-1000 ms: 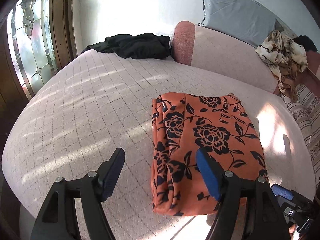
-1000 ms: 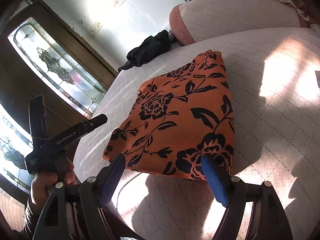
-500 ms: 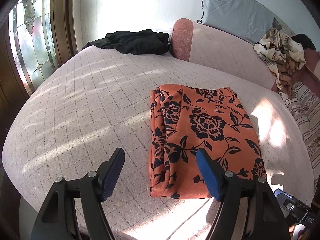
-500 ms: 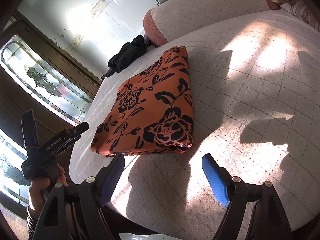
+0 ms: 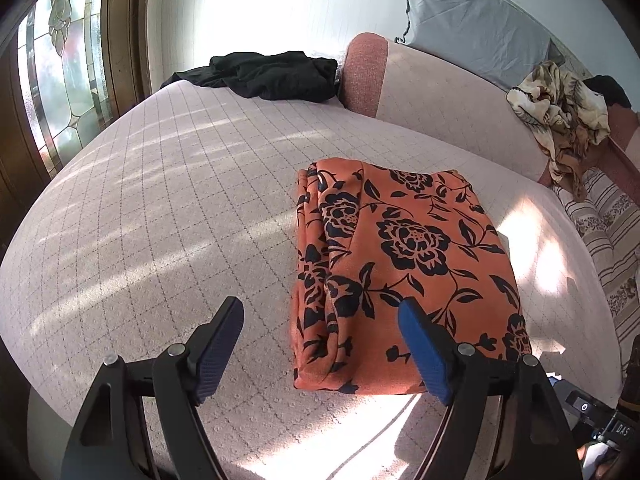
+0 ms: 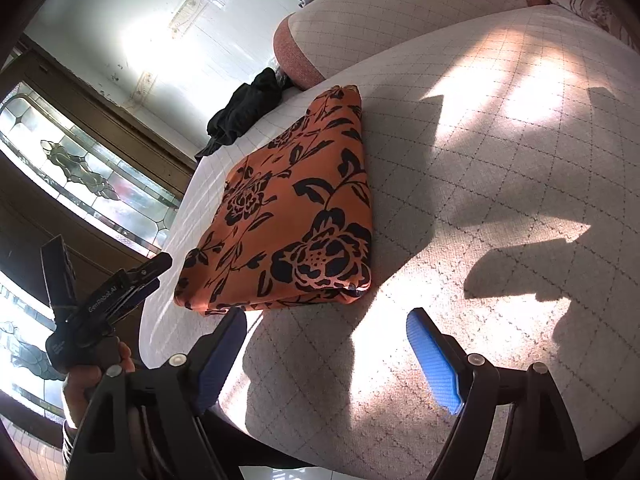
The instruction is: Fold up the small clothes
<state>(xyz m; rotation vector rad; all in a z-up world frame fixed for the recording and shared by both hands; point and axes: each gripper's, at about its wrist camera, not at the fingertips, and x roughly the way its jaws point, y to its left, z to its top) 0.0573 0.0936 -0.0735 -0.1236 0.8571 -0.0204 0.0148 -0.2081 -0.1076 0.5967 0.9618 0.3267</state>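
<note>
folded garment [image 5: 400, 276], beyond left gripper [image 5: 322, 344] (untouched)

We cannot see the layers under the folded orange garment [image 5: 404, 280]; only its top face shows. At five o'clock in the left wrist view, the right hand-held gripper [image 5: 596, 420] is cut off by the frame. At two o'clock, a dark item [image 5: 610, 88] sits half hidden behind the crumpled patterned cloth [image 5: 560, 108]. Glare washes out the wall [image 5: 256, 8] at twelve o'clock.
</note>
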